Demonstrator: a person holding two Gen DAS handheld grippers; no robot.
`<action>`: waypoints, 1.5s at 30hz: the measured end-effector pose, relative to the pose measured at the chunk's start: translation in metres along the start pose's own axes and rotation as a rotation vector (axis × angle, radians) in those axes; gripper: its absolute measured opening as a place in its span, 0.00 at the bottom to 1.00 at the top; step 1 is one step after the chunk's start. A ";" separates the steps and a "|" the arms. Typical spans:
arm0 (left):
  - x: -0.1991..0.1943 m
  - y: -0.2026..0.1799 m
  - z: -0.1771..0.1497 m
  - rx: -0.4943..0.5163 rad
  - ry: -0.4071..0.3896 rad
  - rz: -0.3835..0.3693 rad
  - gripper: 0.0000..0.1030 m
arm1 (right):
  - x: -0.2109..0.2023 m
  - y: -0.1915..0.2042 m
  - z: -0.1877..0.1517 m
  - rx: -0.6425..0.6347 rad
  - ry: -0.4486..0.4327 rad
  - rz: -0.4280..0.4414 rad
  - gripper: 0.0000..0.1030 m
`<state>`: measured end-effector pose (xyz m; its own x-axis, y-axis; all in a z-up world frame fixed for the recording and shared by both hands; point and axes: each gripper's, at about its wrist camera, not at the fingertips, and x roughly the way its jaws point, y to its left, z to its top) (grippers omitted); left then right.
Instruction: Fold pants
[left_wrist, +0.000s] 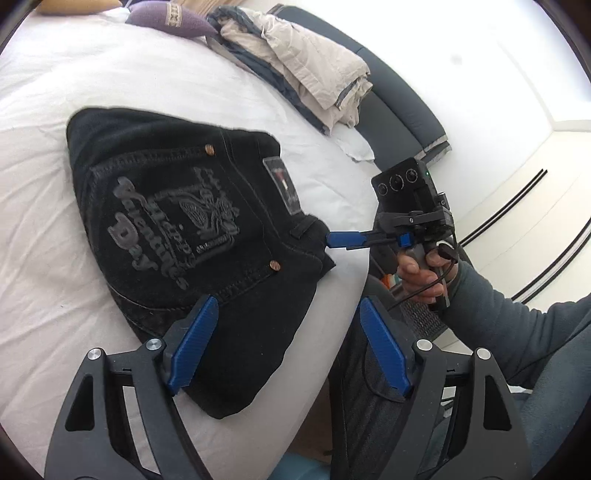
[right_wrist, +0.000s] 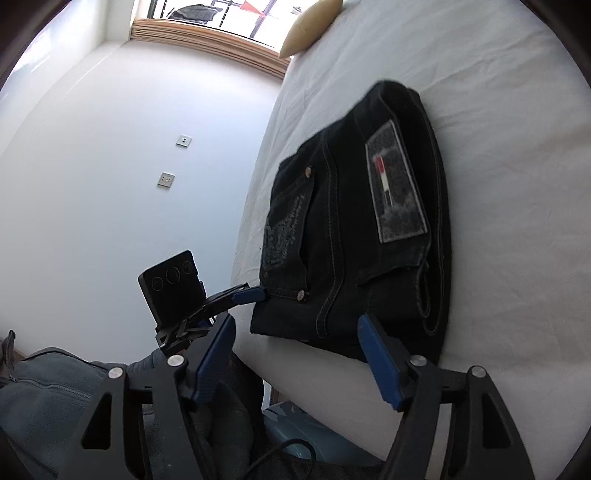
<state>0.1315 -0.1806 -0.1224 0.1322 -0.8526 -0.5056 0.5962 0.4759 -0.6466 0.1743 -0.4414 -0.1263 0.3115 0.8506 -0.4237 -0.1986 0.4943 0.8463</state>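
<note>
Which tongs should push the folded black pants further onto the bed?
Probably the left tongs: they hang open over the pants' near end. The right tongs, also open, sit off the waistband corner.

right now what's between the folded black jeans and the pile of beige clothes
Only bare white bedsheet lies between the jeans and the beige pile; the left wrist view shows it.
</note>
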 end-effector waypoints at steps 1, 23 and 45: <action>-0.009 0.004 0.002 -0.011 -0.029 0.013 0.77 | -0.009 -0.002 0.006 0.002 -0.041 -0.009 0.82; 0.055 0.075 0.053 -0.289 0.114 0.298 0.49 | 0.063 -0.038 0.064 0.061 0.067 -0.357 0.36; -0.028 0.101 0.171 -0.122 -0.035 0.473 0.26 | 0.110 0.054 0.155 -0.177 -0.038 -0.429 0.19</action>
<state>0.3232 -0.1451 -0.0761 0.3938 -0.5427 -0.7418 0.3676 0.8327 -0.4141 0.3415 -0.3493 -0.0775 0.4331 0.5570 -0.7087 -0.1987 0.8259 0.5276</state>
